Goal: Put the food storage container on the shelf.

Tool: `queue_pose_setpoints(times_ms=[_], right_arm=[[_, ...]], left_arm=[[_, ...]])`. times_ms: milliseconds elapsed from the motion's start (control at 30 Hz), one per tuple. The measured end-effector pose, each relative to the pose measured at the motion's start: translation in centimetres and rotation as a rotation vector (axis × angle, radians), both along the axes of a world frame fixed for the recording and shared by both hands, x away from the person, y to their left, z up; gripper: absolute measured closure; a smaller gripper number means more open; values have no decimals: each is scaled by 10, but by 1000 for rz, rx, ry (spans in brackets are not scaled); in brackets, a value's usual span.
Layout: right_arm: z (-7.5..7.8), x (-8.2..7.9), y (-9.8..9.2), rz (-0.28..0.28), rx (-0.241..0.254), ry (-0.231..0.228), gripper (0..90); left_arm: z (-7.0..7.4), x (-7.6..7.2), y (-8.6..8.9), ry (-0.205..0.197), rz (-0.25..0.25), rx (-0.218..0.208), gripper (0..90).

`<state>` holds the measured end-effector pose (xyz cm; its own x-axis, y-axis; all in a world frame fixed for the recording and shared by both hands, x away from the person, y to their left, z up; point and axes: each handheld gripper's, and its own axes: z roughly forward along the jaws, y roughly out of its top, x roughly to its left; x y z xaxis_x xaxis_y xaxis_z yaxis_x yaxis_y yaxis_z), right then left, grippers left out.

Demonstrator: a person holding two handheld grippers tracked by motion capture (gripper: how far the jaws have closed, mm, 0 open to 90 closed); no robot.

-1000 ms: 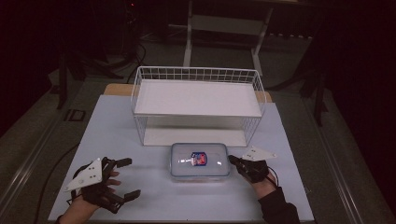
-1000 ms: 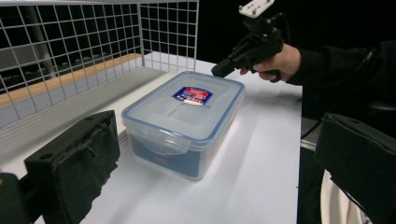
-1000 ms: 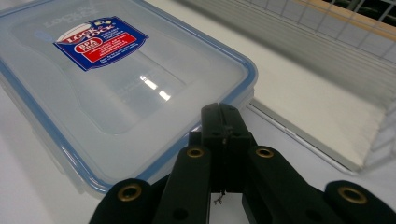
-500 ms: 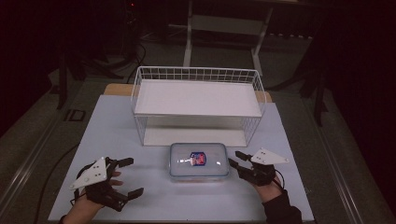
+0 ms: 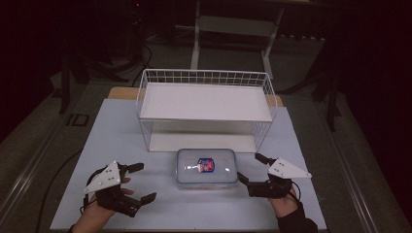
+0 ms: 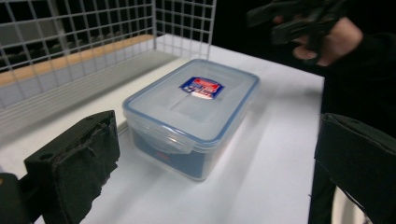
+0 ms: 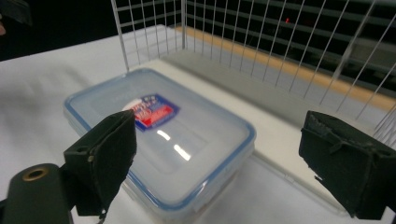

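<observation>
**2 tongs flank a lidded box**

A clear plastic box (image 5: 207, 167) with a blue-rimmed lid and a red-and-blue label (image 5: 206, 164) sits on the white table (image 5: 116, 131), just in front of a white wire rack (image 5: 206, 104). The left tongs (image 5: 139, 182) rest well to the box's left, jaws spread apart. The right tongs (image 5: 248, 167) sit just beside the box's right edge, jaws also apart, holding nothing.
</observation>
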<state>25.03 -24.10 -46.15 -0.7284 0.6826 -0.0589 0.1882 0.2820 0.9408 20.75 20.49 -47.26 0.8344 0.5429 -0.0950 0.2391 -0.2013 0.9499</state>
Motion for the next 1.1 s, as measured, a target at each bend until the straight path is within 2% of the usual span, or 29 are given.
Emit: queue_pose_setpoints(times_ms=[67,133,233,267,333,400,467,567,667,800,933,1000,1100], right_arm=[[3,-3,0,8,1,-26,147],[8,-5,-1,44,28,-2,147],[12,-10,-3,53,42,-26,180],[13,-10,-3,58,40,-21,179],[15,-12,-4,53,40,-9,175],[17,-13,-6,52,51,12,173],[19,-15,-6,42,40,12,172],[21,-20,-4,15,14,-16,135],[24,-25,-5,10,20,-35,116],[26,-30,-8,1,12,-73,112],[26,-32,-9,5,0,-76,119],[26,-33,-9,-5,1,-72,155],[24,-35,-10,23,19,-73,155]], left_arm=[[3,2,-4,21,-2,-15,0],[4,3,-6,29,-2,-18,0],[11,6,-14,41,9,-4,0],[13,7,-16,43,17,-4,0],[19,6,-21,22,41,-17,0],[26,7,-26,25,28,-25,0],[33,9,-32,38,6,-23,0],[39,14,-37,59,-6,-25,0],[43,20,-42,82,-6,-1,0],[45,28,-48,101,-2,31,0],[43,39,-54,128,-4,39,0],[39,46,-56,154,5,37,0],[29,57,-59,201,17,14,0]])
